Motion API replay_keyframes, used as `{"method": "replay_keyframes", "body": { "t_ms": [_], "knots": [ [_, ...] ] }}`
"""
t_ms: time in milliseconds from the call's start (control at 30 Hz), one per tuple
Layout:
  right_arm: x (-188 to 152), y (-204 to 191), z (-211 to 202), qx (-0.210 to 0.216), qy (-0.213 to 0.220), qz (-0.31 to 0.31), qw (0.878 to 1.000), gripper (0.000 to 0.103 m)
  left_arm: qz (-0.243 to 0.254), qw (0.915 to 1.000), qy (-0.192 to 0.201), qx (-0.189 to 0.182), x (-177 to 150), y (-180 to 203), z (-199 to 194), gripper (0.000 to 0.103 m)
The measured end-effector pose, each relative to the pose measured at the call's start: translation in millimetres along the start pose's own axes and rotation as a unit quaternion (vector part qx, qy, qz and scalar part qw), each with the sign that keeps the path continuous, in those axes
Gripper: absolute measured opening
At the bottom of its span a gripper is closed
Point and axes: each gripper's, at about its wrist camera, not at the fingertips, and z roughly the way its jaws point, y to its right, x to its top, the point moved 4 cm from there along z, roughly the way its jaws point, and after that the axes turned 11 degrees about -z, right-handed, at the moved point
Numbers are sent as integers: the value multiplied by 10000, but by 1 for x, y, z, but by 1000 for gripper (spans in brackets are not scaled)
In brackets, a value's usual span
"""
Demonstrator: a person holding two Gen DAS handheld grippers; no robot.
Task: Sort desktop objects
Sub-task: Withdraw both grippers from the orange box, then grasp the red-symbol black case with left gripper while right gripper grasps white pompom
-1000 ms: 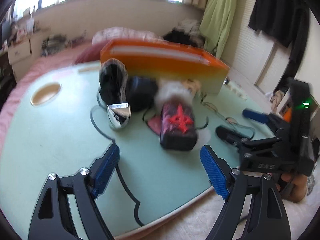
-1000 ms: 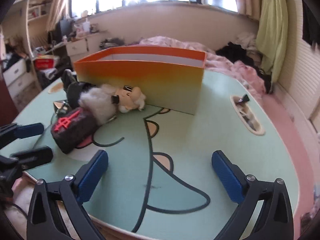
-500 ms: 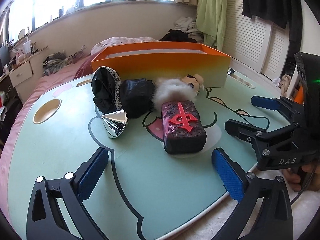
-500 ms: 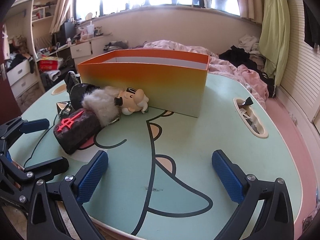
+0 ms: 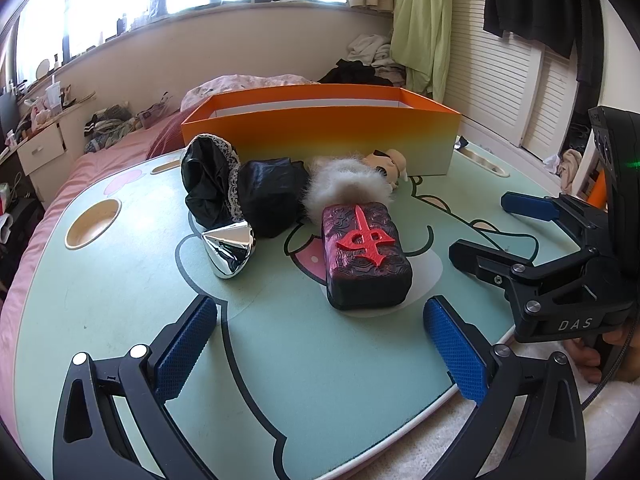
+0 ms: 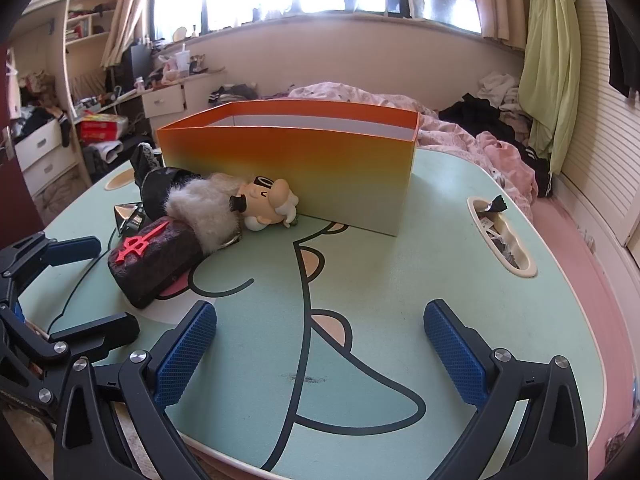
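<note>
A dark block with a red symbol (image 5: pixel 366 256) lies on the green table (image 5: pixel 120 304), just ahead of my open, empty left gripper (image 5: pixel 320 348). Behind it lie a chrome wedge (image 5: pixel 229 250), black lace-trimmed cloth (image 5: pixel 224 188), a white furry piece (image 5: pixel 348 184) and a cartoon doll (image 5: pixel 390 162). An orange box (image 5: pixel 320 128) stands open at the back. My right gripper (image 6: pixel 320 352) is open and empty over bare table, right of the block (image 6: pixel 154 264) and doll (image 6: pixel 264 200); the box (image 6: pixel 288 160) stands ahead of it.
The table has an oval hole at the left (image 5: pixel 93 230) and a slot with wrappers at the right (image 6: pixel 500 236). A bed with pink bedding (image 6: pixel 460 136) lies behind. The right gripper shows at the right of the left wrist view (image 5: pixel 516 236).
Both views have steadied after motion. The left gripper has swung to face the block and pile squarely. The right gripper has shifted slightly, and the left gripper shows larger at its left edge.
</note>
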Motion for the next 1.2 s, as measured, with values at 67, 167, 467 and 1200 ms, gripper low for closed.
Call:
{"method": "replay_keyframes", "body": {
  "t_ms": [67, 167, 467, 1200],
  "knots": [
    [0, 0, 0, -1, 1, -2, 10000, 103, 1, 10000, 2, -3, 0, 0, 0, 103],
    [0, 0, 0, 0, 3, -1, 10000, 103, 13, 10000, 9, -14, 0, 1, 0, 103],
    [-2, 0, 0, 0, 7, 0, 10000, 103, 14, 10000, 10, -16, 0, 2, 0, 103],
    [-3, 0, -1, 3, 19, 0, 10000, 103, 315, 9990, 188, -244, 31, 29, -7, 72]
  ]
}}
